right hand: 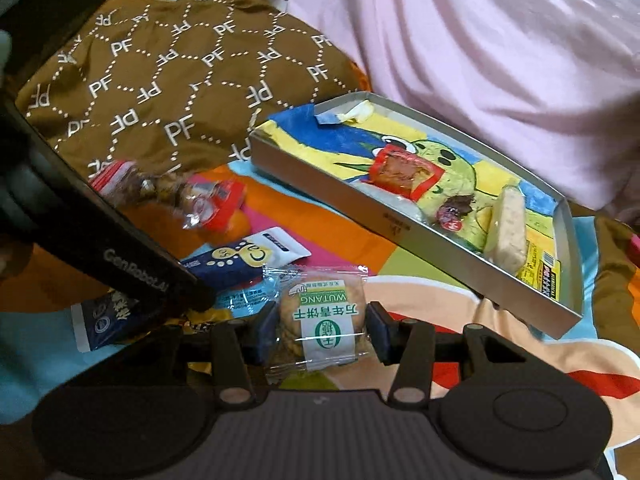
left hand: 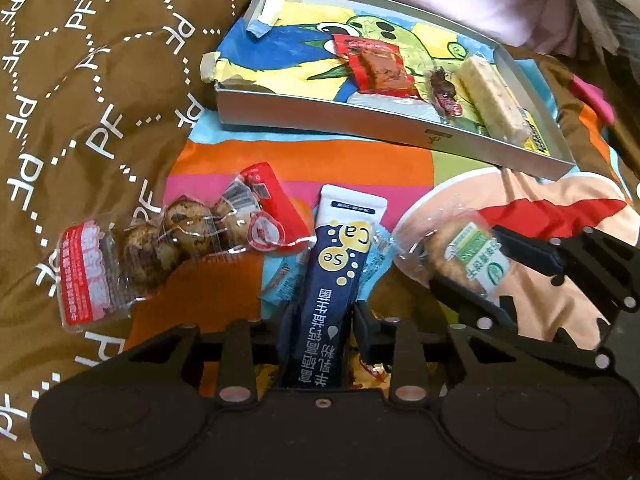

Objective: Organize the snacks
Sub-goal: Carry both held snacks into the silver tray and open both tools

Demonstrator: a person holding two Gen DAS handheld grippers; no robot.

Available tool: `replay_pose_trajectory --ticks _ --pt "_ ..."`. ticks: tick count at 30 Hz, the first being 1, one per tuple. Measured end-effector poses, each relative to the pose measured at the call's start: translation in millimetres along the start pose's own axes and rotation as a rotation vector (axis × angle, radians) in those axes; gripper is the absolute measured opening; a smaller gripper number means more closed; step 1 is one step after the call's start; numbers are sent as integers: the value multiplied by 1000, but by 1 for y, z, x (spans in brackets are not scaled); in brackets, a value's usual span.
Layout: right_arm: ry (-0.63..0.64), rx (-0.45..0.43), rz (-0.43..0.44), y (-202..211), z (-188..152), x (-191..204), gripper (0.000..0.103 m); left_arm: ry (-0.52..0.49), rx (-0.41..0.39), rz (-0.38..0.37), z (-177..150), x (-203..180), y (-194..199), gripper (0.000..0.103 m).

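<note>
My left gripper (left hand: 320, 316) is shut on a navy and white sachet (left hand: 340, 264) with yellow dots, above the bedspread. My right gripper (right hand: 320, 330) is shut on a clear packet of round biscuits (right hand: 324, 316) with a green and white label; that packet also shows in the left wrist view (left hand: 460, 256). A shallow grey box (left hand: 360, 118) with a cartoon liner lies ahead. It holds a red packet (left hand: 376, 66), a small dark sweet (left hand: 444, 90) and a pale bar (left hand: 494, 96). The box also shows in the right wrist view (right hand: 360, 216).
A clear bag of brown cookies with red ends (left hand: 160, 240) lies left on the bedspread. Light blue packets (left hand: 288, 276) lie under the sachet. A brown quilt (left hand: 80, 80) rises at the left and a pink cover (right hand: 500, 60) behind the box.
</note>
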State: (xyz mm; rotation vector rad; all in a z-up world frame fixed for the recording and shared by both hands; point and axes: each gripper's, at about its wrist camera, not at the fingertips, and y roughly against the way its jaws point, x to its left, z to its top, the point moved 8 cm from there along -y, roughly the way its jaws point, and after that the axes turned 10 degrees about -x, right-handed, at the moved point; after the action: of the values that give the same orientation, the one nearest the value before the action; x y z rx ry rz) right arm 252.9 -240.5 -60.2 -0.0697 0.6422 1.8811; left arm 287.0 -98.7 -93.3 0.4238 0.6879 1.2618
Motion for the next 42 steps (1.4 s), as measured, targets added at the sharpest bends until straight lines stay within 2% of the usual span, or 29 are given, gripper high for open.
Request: replay_pose_trajectory --ticks 7,10,14,17,23,33,38,42 --pt "-18 0 -23 -3 0 -7 52 -104 -41 40 1 -11 3 22" --pt "-34 -15 -40 -2 2 -12 52 -65 -63 3 4 -18 8 21" --pt "-65 -58 -85 4 7 -23 52 -24 -158 -35 12 -28 23 21" --pt "-79 -105 -147 8 12 -36 52 -29 -272 -37 27 -35 37 22" --pt "-146 -203 -269 13 20 -67 52 1 -401 9 72 -37 45 22" --pt "-181 -342 -356 2 39 -97 53 53 -484 68 151 -38 19 22" --pt "-177 -375 -352 -9 44 -97 53 98 -546 113 170 -36 0 22" --pt "-171 -377 -353 -22 44 -96 53 155 -562 127 179 -33 -19 22"
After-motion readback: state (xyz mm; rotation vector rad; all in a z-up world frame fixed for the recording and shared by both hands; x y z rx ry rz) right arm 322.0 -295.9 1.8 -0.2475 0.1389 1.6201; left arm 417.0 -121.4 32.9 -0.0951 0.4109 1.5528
